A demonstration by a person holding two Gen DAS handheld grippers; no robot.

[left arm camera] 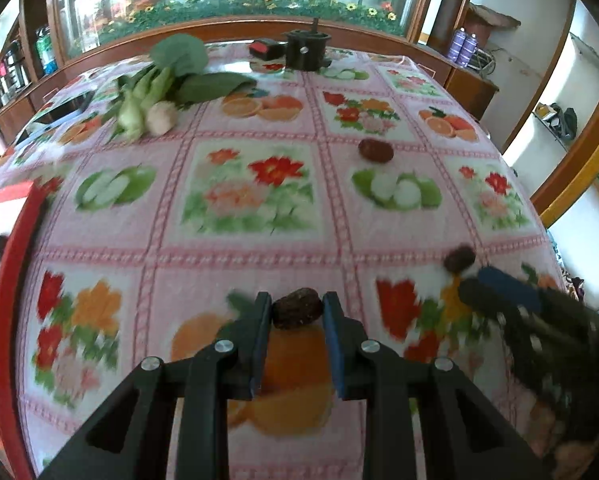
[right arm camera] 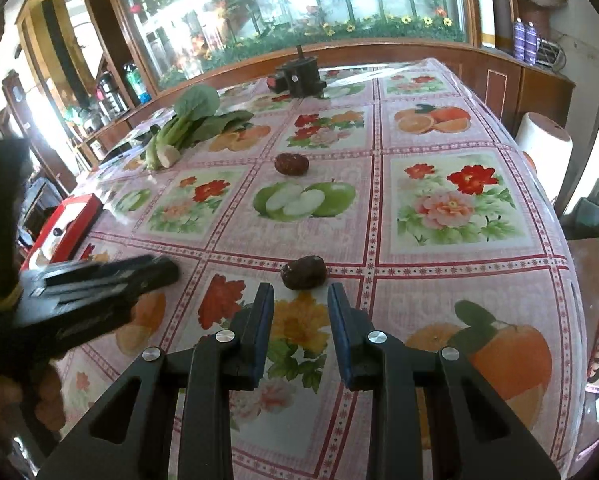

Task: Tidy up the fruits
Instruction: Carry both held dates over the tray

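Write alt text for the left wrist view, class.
The left gripper pinches a wrinkled dark brown date above a pink floral plastic tablecloth. Two more dates lie further off, the nearer one beside the right gripper; a red-rimmed white tray sits left.

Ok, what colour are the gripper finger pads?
Blue pads on black fingers, clearest in the right wrist view.

A home dining room.
A printed fruit-and-flower tablecloth (right arm camera: 451, 200) is covering the table, leafy greens (right arm camera: 195, 120) are lying on it, and wooden cabinets (right arm camera: 539, 88) with bottles (right arm camera: 524, 42) are lining the wall.
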